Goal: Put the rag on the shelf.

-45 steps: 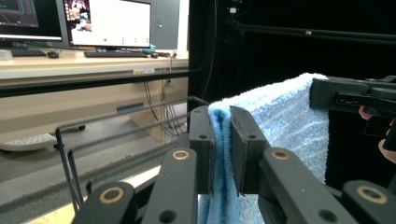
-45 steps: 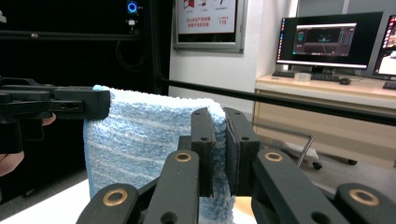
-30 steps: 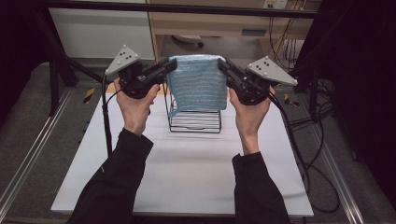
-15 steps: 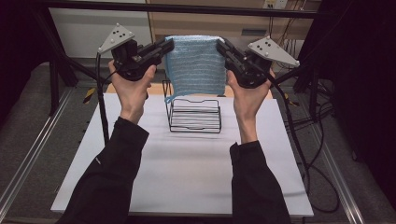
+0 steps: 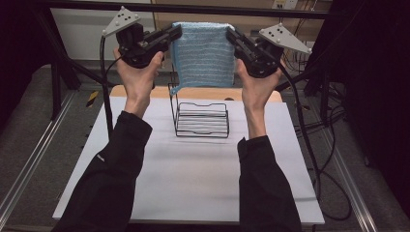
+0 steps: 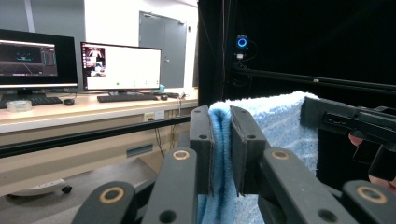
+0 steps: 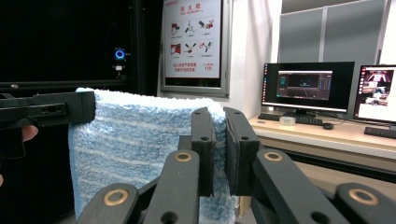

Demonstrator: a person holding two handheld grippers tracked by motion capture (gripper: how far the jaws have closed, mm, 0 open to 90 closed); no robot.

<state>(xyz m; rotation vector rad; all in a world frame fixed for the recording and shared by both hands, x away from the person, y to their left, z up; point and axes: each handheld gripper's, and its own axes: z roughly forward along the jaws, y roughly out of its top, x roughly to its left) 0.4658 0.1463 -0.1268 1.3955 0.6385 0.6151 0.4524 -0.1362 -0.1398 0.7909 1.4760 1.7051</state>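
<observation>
black sleeves, black grippers with grey three-cornered plates.

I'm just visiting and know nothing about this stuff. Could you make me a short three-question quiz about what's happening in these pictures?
1. True or false: the blue towel is lying flat on the table.
2. Which grippers are clamped on the towel? A) the left gripper alone B) the right gripper alone C) both
3. What black object stands on the table below the towel?

Key
1. False: it hangs in the air, stretched between the grippers.
2. C: each pinches one top corner.
3. A wire rack, with nothing on it.
</observation>
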